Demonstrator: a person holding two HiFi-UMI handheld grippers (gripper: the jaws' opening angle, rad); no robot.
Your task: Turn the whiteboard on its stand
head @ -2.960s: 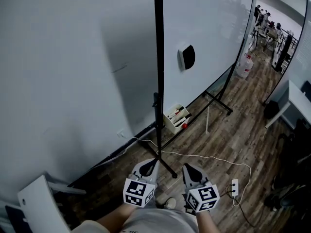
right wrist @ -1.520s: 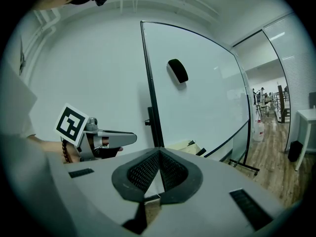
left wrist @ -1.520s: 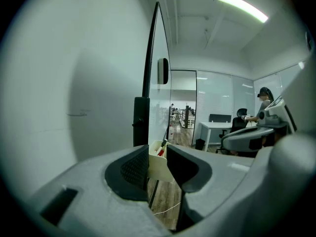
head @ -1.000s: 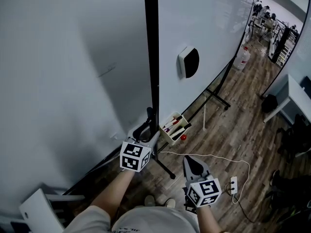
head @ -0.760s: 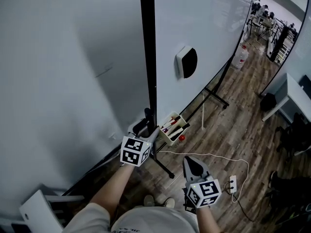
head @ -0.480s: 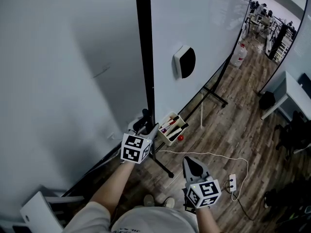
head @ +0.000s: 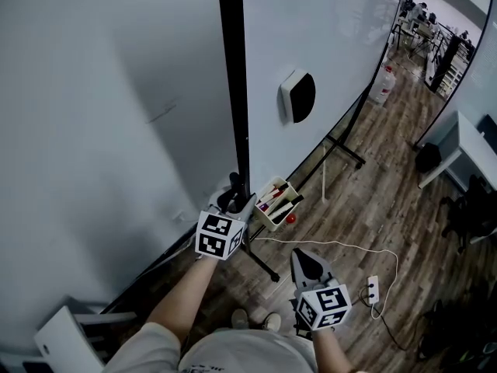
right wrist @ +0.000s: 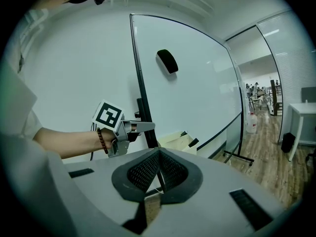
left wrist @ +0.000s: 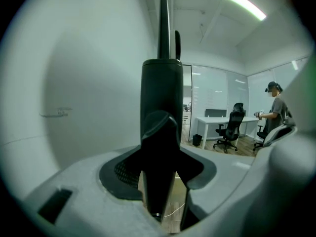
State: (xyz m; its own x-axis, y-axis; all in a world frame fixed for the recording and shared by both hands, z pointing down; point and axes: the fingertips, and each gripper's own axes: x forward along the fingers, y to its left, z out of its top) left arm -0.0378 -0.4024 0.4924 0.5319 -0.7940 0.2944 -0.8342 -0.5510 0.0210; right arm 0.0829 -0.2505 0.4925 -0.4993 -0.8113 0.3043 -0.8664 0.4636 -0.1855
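The whiteboard (head: 326, 45) stands nearly edge-on to me, its black side post (head: 231, 68) running straight up the head view. My left gripper (head: 235, 202) reaches level to a black fitting low on that post. In the left gripper view the post (left wrist: 162, 98) fills the gap of the left gripper (left wrist: 160, 149); the jaws have just been closing and the pads press on it. The right gripper view shows the left gripper (right wrist: 143, 126) at the post (right wrist: 142, 83). My right gripper (head: 301, 259) hangs low by my body, shut and empty, also seen as (right wrist: 158, 157).
A black-and-white eraser (head: 297, 96) sticks to the board. A cream marker box (head: 277, 200) hangs near the post. The stand's black foot (head: 345, 152), a white cable (head: 334, 245) and a power strip (head: 373, 288) lie on the wood floor. A person (left wrist: 276, 110) stands by far desks.
From low in front of my body, the left gripper has risen and reached forward onto the black post, edging closer over the last second. The right gripper has stayed put.
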